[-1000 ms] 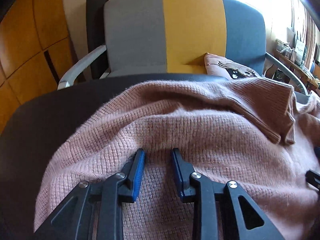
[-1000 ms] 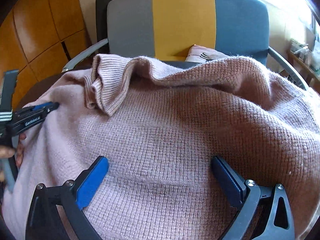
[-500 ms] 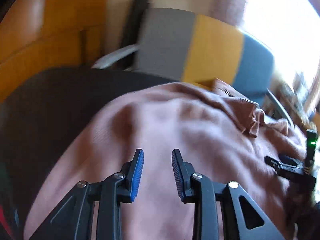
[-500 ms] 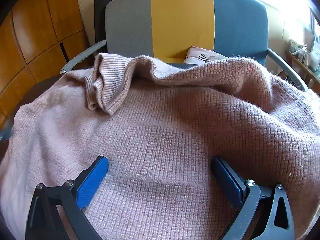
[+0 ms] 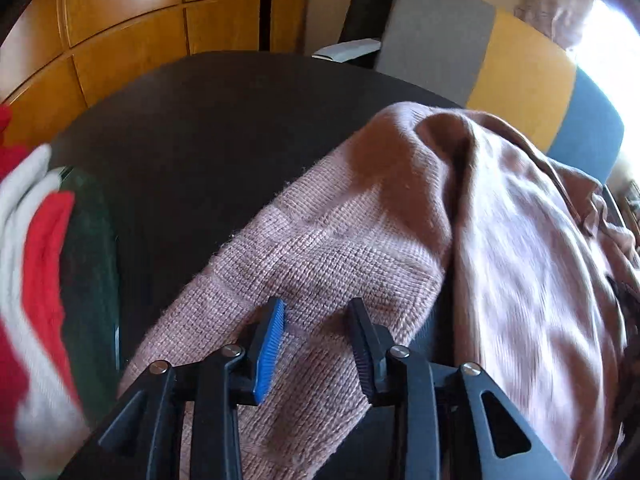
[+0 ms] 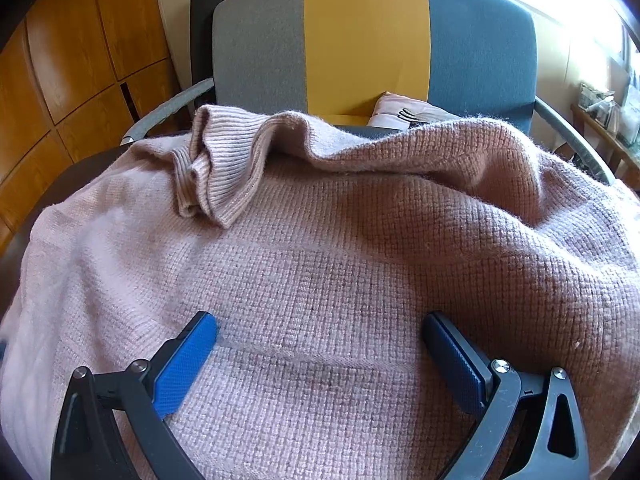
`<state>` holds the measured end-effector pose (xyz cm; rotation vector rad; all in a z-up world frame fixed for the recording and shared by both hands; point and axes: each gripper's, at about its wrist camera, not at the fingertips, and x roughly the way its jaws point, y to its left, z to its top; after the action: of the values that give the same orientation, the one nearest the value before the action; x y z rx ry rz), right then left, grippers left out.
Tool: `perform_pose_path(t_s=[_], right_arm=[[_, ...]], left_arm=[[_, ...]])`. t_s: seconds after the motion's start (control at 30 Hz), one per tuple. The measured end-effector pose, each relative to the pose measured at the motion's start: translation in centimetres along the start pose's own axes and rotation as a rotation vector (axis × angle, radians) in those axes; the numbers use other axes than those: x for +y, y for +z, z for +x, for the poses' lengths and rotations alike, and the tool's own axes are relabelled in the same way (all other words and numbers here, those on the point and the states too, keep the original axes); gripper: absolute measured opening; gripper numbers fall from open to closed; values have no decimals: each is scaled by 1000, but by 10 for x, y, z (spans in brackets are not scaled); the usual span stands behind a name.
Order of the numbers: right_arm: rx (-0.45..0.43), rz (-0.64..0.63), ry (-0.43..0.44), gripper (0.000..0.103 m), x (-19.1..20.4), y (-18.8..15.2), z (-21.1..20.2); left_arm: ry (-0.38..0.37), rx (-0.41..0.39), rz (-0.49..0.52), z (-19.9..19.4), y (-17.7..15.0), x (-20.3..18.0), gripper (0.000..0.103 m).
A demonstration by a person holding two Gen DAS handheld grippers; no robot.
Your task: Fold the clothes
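Note:
A pink knit sweater [image 6: 340,260] lies spread over the dark round table [image 5: 208,128], its ribbed collar [image 6: 216,176] bunched at the far left. My right gripper [image 6: 320,340] stands wide open low over the sweater's body, nothing between its fingers. In the left wrist view the sweater [image 5: 520,260] is rumpled at the right, and a flat sleeve or edge runs toward the lower left. My left gripper [image 5: 316,320] hovers over that part, its fingers a narrow gap apart, with knit showing in the gap but not pinched.
A chair [image 6: 364,40] with a grey, yellow and blue back stands behind the table, a pale cushion [image 6: 404,112] on its seat. A red, white and green garment [image 5: 44,260] lies at the table's left. Wooden panelling [image 5: 132,12] lines the left wall; a cluttered shelf [image 6: 604,116] is at right.
My left gripper has swung left, from over the sweater's body to its left sleeve or edge, and has left the right wrist view. The right gripper has hardly moved.

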<state>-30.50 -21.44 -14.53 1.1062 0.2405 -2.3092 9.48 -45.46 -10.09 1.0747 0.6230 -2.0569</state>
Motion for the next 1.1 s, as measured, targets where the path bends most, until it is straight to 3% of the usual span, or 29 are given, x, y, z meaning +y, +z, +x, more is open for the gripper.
perform_pose_path(t_s=[0.1,0.37,0.43,0.5,0.57,0.63,0.73,0.87,1.03,1.1], right_arm=[[-2,2,2,103,-1,-3,-2],[-8,8,9,103,-2,-10,-6],[-9,9,11,103,-3,-11,-7],[-11,10,13,103,-3,-11,-7],[-13,10,13,103,-3,-9,-5],[-12,9,12,103,-3,-7,-4],[-11,10,15,103,-3,-8,-6],[-4,13,25,103,-6,-7,-9],[48,-23,24,103,-3,-7,-19],[41,-47,39,103,-2,-18,-37]], left_arm=[[43,15,-11,22,35,8,36],[287,50,7,77,125,28,38],[317,67,-63,78,144,38,34],[259,30,-90,64,149,40,31],[139,-29,-79,41,142,33,33],[-21,-46,-27,19,119,20,33],[-202,-18,65,-10,68,-1,34],[-349,37,137,-46,0,-13,37],[-357,71,233,-63,-60,-44,40],[-291,60,289,-57,-69,-46,39]])
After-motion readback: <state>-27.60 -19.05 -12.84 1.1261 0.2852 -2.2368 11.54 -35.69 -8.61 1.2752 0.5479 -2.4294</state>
